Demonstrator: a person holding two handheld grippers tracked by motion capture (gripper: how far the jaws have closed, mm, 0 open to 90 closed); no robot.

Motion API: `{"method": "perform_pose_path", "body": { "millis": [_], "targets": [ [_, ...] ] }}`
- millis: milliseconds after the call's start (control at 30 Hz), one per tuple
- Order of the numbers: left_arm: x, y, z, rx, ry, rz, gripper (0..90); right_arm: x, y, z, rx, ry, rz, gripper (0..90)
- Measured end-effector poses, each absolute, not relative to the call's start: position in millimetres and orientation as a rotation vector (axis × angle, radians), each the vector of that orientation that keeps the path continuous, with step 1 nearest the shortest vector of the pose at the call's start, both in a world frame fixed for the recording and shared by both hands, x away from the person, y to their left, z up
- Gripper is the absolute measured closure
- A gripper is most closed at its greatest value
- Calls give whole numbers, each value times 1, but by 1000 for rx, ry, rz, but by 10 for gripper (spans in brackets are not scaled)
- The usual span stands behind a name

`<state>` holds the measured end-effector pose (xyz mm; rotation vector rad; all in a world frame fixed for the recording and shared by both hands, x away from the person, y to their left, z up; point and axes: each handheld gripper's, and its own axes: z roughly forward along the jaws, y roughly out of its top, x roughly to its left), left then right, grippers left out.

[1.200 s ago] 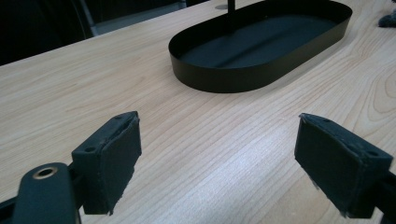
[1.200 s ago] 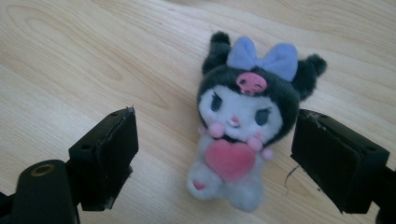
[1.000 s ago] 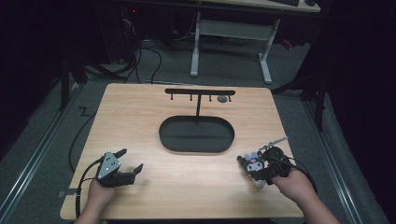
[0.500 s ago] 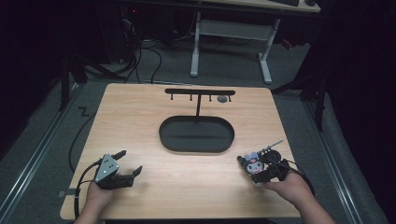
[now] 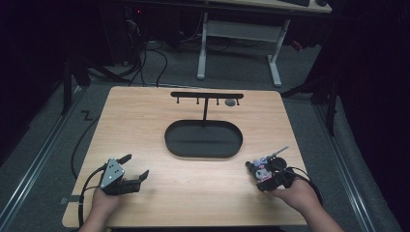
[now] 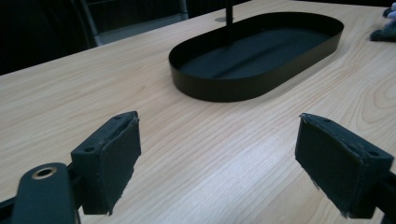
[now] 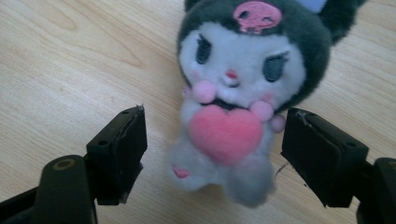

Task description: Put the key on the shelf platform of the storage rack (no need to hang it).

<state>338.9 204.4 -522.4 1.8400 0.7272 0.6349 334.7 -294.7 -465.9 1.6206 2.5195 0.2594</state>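
Right gripper [image 7: 212,154] hung over a small plush toy [image 7: 238,93] near the right end of the desk's front edge, its jaws set either side of the toy's body; they had just been closing in from a wider stance, yet in the right gripper view neither pad [image 7: 119,149] touched the fur and a gap stood on both sides, so nothing was gripped. In the high view the toy [image 5: 261,169] lay on the wood just ahead of that gripper [image 5: 269,178], with what looked like a metal chain and clasp trailing toward the desk's right edge. Left gripper [image 5: 133,170] rested at the front left corner of the desk [image 5: 145,125], jaws spread wide apart over bare wood with nothing between them. A black oval tray [image 5: 203,139] sat at the middle of the desk, empty, and behind it rose a black hook stand [image 5: 206,95] with one small round thing on its right side. By my reading the work was barely begun: the toy was not yet grasped or lifted, and where it was bound I could not tell
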Motion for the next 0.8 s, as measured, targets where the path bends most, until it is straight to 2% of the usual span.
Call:
{"method": "perform_pose_path", "body": {
  "millis": [367, 500, 800],
  "targets": [
    [348, 194, -523, 1867, 707, 629, 150, 337, -290, -472, 1634, 2506, 240, 239],
    [344, 198, -523, 1867, 708, 625, 150, 338, -293, -476, 1663, 2510, 229, 324],
    [343, 202, -523, 1853, 721, 616, 150, 340, -292, -481, 1685, 2536, 216, 361]
  ]
}}
